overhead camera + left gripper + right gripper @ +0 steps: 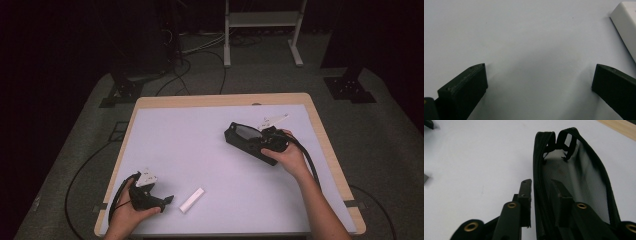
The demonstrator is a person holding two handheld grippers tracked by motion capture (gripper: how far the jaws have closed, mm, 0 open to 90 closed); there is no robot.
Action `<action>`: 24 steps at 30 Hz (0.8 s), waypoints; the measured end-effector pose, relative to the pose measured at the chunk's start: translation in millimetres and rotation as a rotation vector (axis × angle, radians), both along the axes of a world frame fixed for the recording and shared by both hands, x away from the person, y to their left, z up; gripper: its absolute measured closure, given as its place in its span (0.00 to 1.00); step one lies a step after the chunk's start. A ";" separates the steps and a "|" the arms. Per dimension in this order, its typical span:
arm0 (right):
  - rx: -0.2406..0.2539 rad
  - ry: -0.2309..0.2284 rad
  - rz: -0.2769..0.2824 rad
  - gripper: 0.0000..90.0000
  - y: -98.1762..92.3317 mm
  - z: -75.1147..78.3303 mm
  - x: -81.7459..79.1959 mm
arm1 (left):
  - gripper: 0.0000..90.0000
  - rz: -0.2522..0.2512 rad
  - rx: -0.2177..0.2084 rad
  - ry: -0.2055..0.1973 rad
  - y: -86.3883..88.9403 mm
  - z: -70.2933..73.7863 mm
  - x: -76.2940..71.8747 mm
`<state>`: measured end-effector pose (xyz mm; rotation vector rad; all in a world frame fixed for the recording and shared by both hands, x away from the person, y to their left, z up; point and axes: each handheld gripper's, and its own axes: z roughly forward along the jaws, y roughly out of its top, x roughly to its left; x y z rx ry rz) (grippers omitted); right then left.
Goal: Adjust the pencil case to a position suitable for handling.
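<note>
Jaws of the right gripper pinch the zippered rim of a black mesh pouch right of centre on the white bench; the left gripper rests wide open and empty beside a white bar near the front edge.

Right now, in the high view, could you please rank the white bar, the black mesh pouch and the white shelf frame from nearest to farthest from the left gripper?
1. White bar, just right of the left gripper.
2. Black mesh pouch, mid-table, at the right gripper.
3. White shelf frame, on the floor beyond the table.
</note>
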<state>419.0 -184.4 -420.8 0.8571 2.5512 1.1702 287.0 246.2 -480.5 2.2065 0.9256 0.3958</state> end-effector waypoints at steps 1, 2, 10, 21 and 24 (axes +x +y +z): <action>0.001 -0.003 0.002 0.81 0.1 0.1 0.4 | 0.00 0.000 0.000 0.000 0.0 0.0 0.0; 0.003 -0.001 0.003 0.84 0.2 0.4 0.8 | 0.00 0.000 0.000 0.000 0.0 0.0 0.0; 0.020 0.014 0.012 0.96 -1.3 1.9 1.4 | 0.00 0.000 0.000 0.000 0.0 0.0 0.0; 0.029 0.033 0.016 0.98 -2.7 4.4 -1.2 | 0.00 0.000 0.000 0.000 0.0 0.0 0.0; 0.033 0.034 0.022 0.98 -3.3 7.5 -4.6 | 0.00 0.000 0.000 0.000 0.0 0.0 0.0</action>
